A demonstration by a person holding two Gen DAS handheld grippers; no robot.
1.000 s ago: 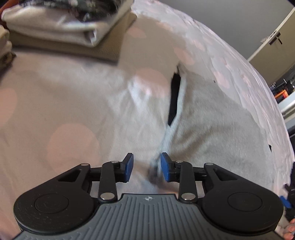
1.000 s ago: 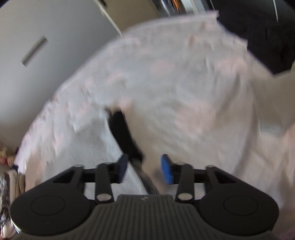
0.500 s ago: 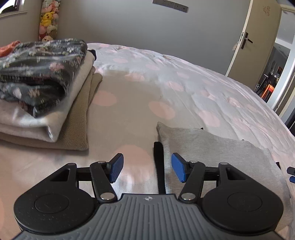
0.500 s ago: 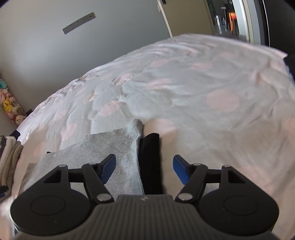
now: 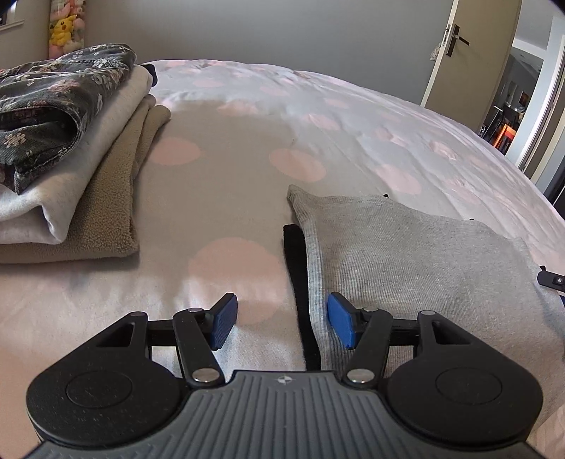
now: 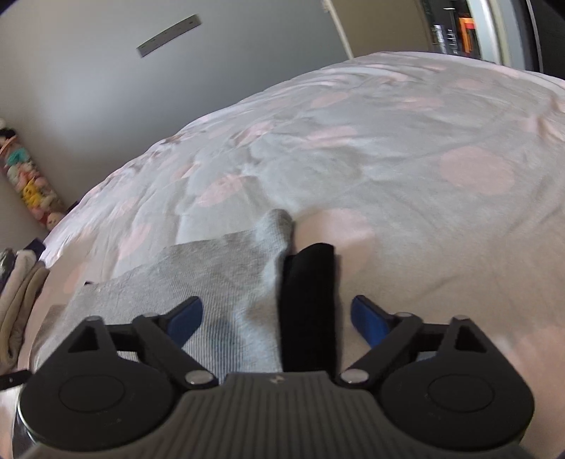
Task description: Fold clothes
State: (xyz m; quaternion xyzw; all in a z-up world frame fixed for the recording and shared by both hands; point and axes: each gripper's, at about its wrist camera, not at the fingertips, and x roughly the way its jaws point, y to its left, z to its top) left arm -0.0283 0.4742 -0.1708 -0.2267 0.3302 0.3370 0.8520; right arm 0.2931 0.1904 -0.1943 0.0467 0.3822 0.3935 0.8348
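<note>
Your left claw (image 5: 279, 321) is wide apart and holds nothing. Its jaws have just been opening. Between the blue pads (image 5: 222, 319) you see the bed cover and the edge of the grey top (image 5: 406, 261). A black strip (image 5: 300, 279) runs along that edge, up the middle of the frame. The right pad sits over the grey cloth, but I cannot tell if it touches.

Your right claw (image 6: 275, 317) is very wide, and its jaws have just been opening more. It holds nothing. A black strip (image 6: 309, 300) and the edge of the grey top (image 6: 197, 279) lie between its pads (image 6: 367, 319). This picture is a bit blurry.

The grey top lies flat and folded on the bed (image 5: 226, 176), at the lower right of the left picture and the lower left of the right picture.

Further out, in the upper left of the left picture, a pile of folded clothes (image 5: 70, 151) sits on the bed: a dark flowery one on top, then a white one, then a tan one. Soft toys (image 5: 65, 28) hang in the top left corner. A door (image 5: 466, 53) stands open at the upper right.
</note>
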